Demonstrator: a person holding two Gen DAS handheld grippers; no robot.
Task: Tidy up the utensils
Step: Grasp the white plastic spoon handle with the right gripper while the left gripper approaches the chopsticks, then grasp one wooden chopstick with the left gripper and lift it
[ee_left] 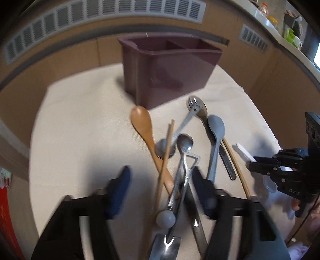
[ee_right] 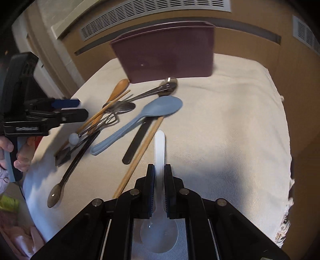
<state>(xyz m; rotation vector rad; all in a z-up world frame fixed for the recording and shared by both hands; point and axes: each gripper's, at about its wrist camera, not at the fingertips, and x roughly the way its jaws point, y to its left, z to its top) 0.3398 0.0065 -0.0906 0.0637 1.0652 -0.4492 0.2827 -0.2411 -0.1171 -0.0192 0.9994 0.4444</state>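
Observation:
A heap of utensils lies on a cream cloth (ee_left: 80, 120) in front of a purple two-compartment caddy (ee_left: 170, 66) (ee_right: 168, 56). My left gripper (ee_left: 162, 188) (ee_right: 83, 109) hangs low over the heap. A chopstick (ee_left: 166, 152), the wooden spoon's (ee_left: 142, 124) handle and a metal bottle opener (ee_left: 190, 162) sit between its jaws, and the left pad stands clear of them. My right gripper (ee_right: 159, 176) (ee_left: 252, 166) is shut on a clear plastic spoon (ee_right: 159, 148) by the handle, bowl toward the camera. A blue-grey plastic spoon (ee_right: 152, 112) lies beside it.
A second chopstick (ee_right: 140, 154), a dark flat handle (ee_right: 136, 140) and a dark spoon (ee_right: 56, 197) lie near the cloth's front. A grey ball-ended tool (ee_left: 165, 219) is under the left gripper. Vent grilles (ee_left: 120, 10) run behind the caddy. The cloth's fringed edge (ee_right: 288, 200) drops off at right.

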